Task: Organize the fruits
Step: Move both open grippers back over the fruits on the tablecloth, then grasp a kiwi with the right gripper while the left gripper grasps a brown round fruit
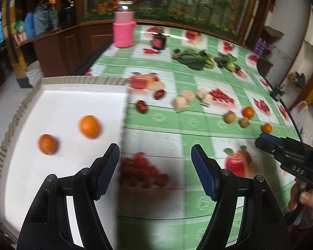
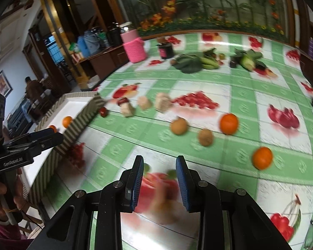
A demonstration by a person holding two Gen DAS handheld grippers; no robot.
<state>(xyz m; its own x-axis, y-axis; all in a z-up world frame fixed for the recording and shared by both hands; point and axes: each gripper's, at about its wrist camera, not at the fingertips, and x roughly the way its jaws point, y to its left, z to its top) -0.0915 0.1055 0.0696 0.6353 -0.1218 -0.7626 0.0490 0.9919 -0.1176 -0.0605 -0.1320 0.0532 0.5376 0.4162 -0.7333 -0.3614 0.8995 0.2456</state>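
The left gripper [image 1: 155,166] is spread wide with nothing between its pads, and it hangs over the right edge of the white tray [image 1: 52,89], which sits at the near left of the table. Two oranges [image 1: 89,126] lie already inside the tray, apart from each other. The right gripper [image 2: 159,179] has its fingers only partly spread, also with nothing between them; below it is only a printed apple on the tablecloth [image 2: 240,95], not a real fruit. On the right of the table, two more oranges [image 2: 229,123] and two brownish round fruits [image 2: 179,126] lie loose, and two small dark red fruits [image 1: 141,106] lie just beside the tray's right wall. In my judgement, the right gripper goes next for the nearest loose orange [image 2: 262,158]. The risk is that its gap looks too narrow for that orange, so the fingertips could knock it and make it roll toward the table edge. The many printed fruits can also mislead the aim. The pictures are blurred, which suggests fast motion, so a careful approach is needed.
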